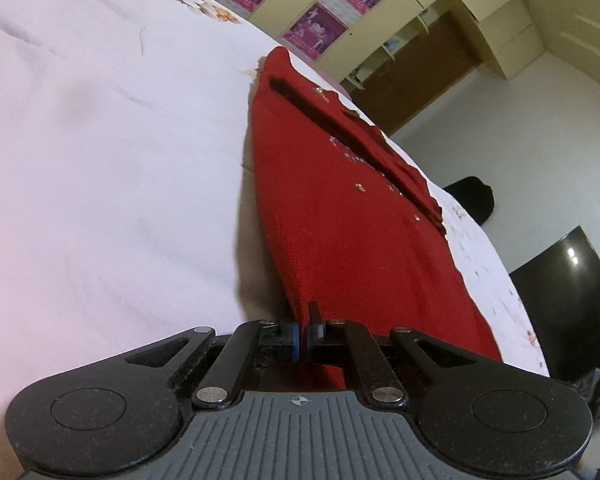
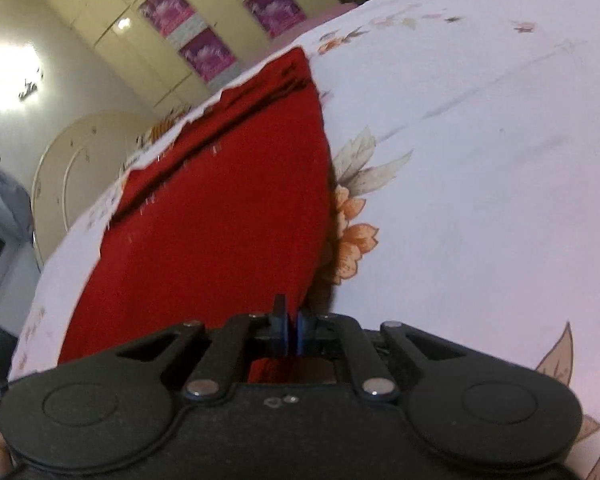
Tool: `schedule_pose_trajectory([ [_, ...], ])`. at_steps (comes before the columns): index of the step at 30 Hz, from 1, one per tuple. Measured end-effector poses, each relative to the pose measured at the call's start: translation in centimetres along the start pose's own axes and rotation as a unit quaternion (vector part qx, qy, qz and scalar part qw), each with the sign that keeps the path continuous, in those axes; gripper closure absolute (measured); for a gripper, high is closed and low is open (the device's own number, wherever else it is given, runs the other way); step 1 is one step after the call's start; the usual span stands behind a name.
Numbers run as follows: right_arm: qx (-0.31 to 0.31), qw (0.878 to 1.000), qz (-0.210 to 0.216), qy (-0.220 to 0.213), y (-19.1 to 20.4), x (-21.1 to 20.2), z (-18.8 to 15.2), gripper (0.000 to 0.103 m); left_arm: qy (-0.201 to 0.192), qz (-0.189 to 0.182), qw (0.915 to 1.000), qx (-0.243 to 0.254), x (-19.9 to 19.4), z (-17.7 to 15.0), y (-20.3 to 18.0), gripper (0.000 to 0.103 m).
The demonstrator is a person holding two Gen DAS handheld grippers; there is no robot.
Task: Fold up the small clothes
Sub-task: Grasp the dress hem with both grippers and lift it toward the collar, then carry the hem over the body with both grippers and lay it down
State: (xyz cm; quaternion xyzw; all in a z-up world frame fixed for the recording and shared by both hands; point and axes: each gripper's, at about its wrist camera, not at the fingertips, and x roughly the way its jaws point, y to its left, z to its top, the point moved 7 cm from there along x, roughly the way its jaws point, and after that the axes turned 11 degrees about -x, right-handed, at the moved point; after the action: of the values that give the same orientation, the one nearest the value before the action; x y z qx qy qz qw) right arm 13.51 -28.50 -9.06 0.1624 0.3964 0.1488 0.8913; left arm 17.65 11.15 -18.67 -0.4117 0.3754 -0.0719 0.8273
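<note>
A red knitted garment (image 1: 340, 216) lies spread on a white bedsheet (image 1: 100, 140) printed with orange flowers, and both grippers are clamped on its near edge. In the left wrist view the left gripper (image 1: 303, 334) has its jaws pressed together on the fabric's near left corner, the cloth rising slightly from the sheet there and casting a shadow along its left edge. To the left of that edge the sheet runs wide and bare; to the right the garment reaches almost to the bed's side, with pale floor beyond. In the right wrist view the right gripper (image 2: 291, 330) is likewise pinched tight on the opposite near corner, with the garment's right edge running straight away from it. Right of that edge the sheet lies open, marked only by its flower print. The garment's far edge sits close to the bed's far rim, cream cabinets (image 2: 112, 20) standing behind.
</note>
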Motion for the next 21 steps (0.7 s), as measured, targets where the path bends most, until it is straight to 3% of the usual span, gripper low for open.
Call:
schedule_pose_trajectory([
  [5, -0.009, 1.0, -0.001, -0.022, 0.8, -0.7, 0.9, 0.098, -0.022, -0.039, 0.9981, -0.042, -2.6, 1.1, -0.9, 0.1],
  [9, -0.027, 0.998, 0.007, -0.058, 1.8, -1.5, 4.1, 0.098, -0.053, -0.081, 0.992, -0.081, -3.5, 4.3, -3.6, 0.1],
  [14, -0.037, 0.994, 0.021, -0.097, 3.0, -1.6, 9.9, 0.098, -0.077, -0.097, 0.9914, -0.042, -2.4, 10.0, -7.7, 0.1],
  [21, -0.02, 0.992, 0.045, -0.12, 3.3, 2.2, 19.6, 0.098, -0.097, -0.096, 0.9907, -0.01, 3.1, 19.2, -12.0, 0.1],
])
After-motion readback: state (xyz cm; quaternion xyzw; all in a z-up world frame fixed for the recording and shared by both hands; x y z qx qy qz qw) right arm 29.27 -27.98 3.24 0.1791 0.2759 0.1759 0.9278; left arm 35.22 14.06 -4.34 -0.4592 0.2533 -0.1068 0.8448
